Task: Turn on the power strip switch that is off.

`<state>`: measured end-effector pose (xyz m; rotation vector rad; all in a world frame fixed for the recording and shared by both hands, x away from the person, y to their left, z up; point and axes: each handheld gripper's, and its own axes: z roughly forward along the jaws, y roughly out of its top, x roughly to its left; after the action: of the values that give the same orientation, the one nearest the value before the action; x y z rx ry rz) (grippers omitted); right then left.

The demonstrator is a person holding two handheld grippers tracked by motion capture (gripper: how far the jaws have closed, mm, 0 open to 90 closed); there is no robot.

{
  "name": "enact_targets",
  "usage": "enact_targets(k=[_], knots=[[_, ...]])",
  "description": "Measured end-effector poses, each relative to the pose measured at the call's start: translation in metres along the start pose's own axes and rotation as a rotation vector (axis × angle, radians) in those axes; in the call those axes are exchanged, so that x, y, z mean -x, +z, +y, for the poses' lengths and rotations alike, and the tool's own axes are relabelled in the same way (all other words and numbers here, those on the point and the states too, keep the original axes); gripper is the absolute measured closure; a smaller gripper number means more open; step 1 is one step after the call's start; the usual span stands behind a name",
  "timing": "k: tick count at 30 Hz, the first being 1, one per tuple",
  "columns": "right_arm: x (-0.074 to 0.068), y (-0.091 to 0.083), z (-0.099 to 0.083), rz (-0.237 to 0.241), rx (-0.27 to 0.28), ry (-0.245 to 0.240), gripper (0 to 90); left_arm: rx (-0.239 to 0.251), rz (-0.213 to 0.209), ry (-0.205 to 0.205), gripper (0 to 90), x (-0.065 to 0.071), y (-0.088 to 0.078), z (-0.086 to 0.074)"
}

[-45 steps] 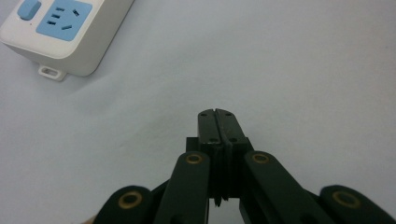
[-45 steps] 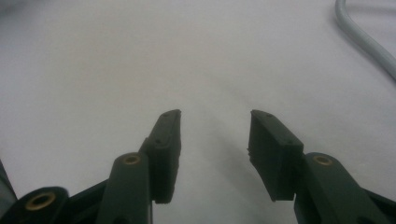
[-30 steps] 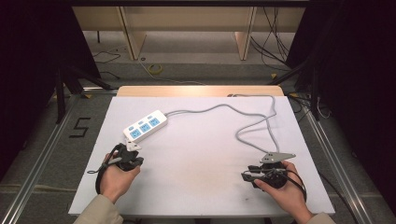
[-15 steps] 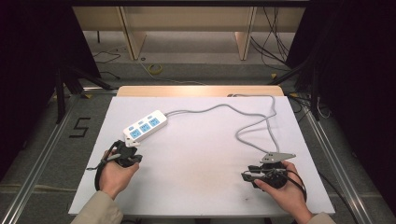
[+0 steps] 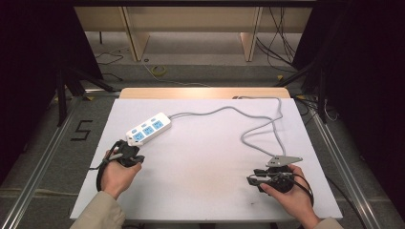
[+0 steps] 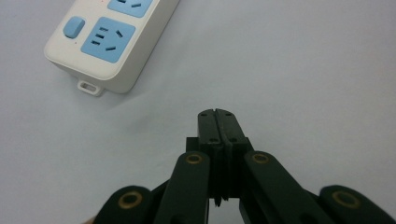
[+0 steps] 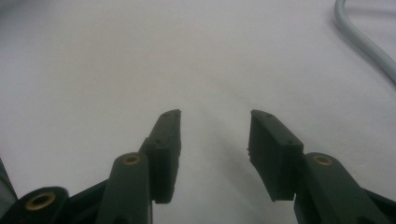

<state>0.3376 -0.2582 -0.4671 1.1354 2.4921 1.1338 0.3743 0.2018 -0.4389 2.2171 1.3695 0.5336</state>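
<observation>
Power strip (image 5: 148,128) lies on the white worktop (image 5: 205,176), far-left area, angled; its grey cable (image 5: 248,131) loops across toward the right side. Left gripper (image 5: 125,151) sits just short of the strip's near end — jaws pressed fully together, nothing between them. In the left gripper view that end (image 6: 100,42) shows a blue switch, a blue socket face and a small mounting tab. Right gripper (image 5: 255,180) rests near the front right, well apart from the strip, jaws parted to a moderate gap, empty.

Handling judgement: rigid plastic body, light, smooth — likely to slide when pushed. Best grip across the narrow width, mid-body; the cable is limp and will drag.
</observation>
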Motion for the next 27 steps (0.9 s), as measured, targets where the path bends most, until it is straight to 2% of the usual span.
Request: enact_targets(k=[27], knots=[[0.0, -0.001, -0.001, 0.0, -0.001, 0.002, 54.8, -0.022, 0.003, -0.021, 89.7, -0.014, 0.005, 0.008]])
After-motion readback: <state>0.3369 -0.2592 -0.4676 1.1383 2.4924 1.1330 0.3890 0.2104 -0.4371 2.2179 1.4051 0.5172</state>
